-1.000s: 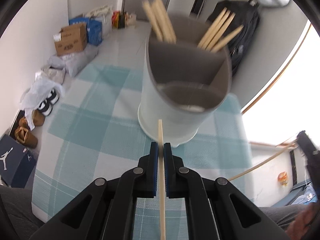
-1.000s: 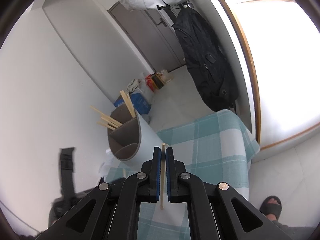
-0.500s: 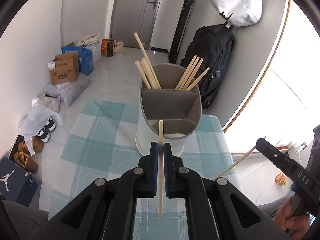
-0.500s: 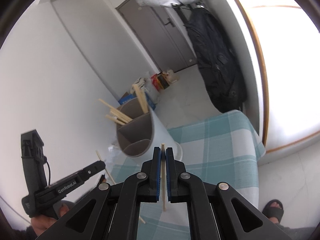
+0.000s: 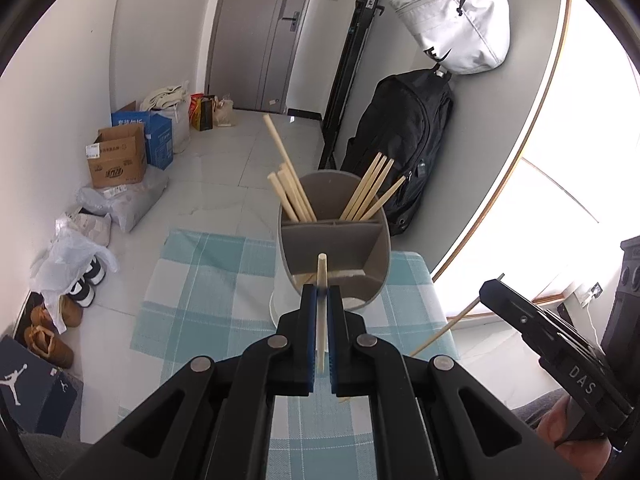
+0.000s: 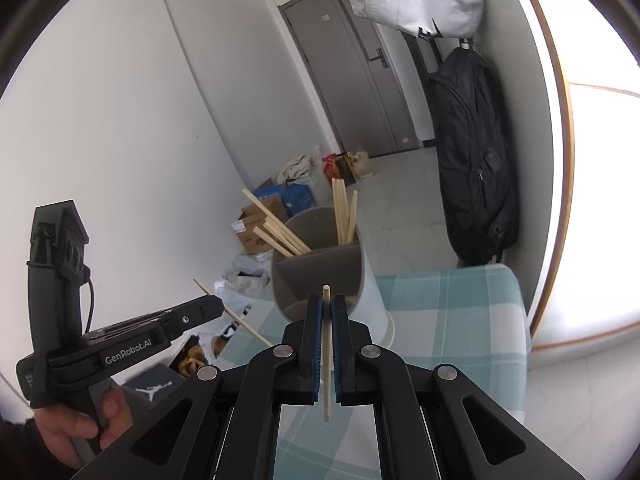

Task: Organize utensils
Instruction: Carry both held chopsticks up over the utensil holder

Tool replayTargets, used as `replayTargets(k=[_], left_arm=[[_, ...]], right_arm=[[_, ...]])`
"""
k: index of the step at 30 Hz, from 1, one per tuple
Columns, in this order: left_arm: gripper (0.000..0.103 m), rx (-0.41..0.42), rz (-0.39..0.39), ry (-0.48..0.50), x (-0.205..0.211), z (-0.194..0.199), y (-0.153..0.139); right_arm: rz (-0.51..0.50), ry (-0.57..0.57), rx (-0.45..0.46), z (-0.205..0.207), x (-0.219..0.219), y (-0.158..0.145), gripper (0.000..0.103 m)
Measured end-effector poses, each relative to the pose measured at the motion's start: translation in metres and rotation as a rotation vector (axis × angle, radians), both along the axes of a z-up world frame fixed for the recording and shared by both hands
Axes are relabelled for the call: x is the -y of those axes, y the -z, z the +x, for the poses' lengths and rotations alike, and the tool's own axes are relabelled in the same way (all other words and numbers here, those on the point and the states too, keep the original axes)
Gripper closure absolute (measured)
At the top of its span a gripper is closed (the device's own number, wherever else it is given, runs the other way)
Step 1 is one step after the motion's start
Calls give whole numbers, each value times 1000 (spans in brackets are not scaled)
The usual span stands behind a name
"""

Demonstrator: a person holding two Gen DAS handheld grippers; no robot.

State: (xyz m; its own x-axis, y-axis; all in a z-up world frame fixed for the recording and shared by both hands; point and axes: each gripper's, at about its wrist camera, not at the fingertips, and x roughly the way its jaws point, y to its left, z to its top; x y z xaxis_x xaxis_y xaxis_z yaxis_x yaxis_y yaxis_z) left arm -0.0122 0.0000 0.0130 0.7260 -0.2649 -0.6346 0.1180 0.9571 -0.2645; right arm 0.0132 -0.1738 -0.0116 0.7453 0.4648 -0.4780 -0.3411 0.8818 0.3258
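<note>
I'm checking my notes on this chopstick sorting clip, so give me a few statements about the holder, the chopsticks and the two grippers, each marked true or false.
1. The left gripper is shut on a chopstick. True.
2. The right gripper is empty. False: it too is shut on a chopstick.
3. The holder stands upright on a checked cloth. True.
4. All the holder's compartments are empty. False: two back compartments hold chopstick bundles, and the front one seems to hold something pale low down.
5. A black backpack lies on the cloth. False: it hangs by the wall under a white bag.
</note>
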Motion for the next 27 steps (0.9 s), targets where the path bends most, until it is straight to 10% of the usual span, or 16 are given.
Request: replayTargets(k=[27], left_arm=[[102, 97, -30, -25, -26, 31, -102]], right_arm=[[-40, -35, 116, 60, -26, -122, 99]])
